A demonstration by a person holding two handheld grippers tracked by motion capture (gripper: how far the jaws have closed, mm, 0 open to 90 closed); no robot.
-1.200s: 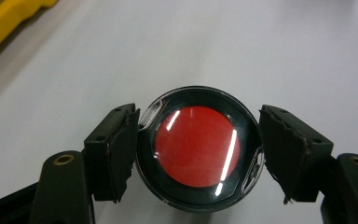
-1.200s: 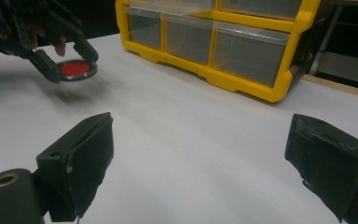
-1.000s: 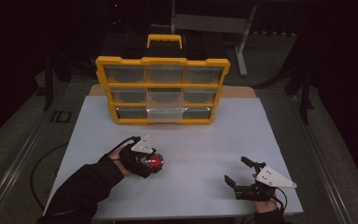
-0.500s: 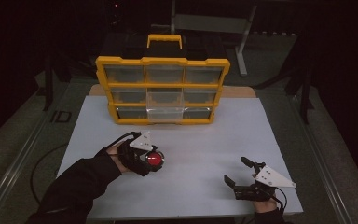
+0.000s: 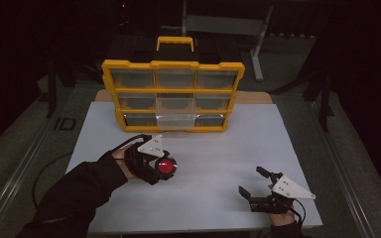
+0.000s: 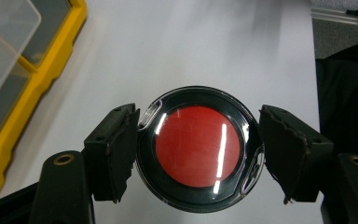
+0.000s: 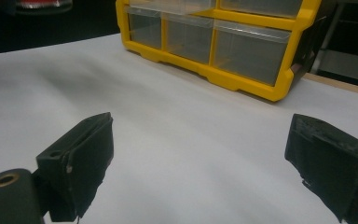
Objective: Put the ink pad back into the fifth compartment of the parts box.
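The left tool point(image 5: 166, 166) grips the red-lidded round case point(image 6: 196, 148) by its rim, clear for carrying toward the yellow organizer point(image 5: 172, 94); the right tool point(image 5: 256, 182) rests open, nearer the person.

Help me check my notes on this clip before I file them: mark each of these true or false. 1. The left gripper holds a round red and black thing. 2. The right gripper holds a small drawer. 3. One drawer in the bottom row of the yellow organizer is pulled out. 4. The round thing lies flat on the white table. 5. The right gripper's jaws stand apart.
1. True: the left gripper is shut on the round red-and-black disc, one jaw at each side of its rim.
2. False: the right gripper holds nothing.
3. True: the clear middle drawer of the yellow organizer sticks out.
4. False: in the high view the disc is carried in the jaws, tilted, above the white table.
5. True: white table shows between them.
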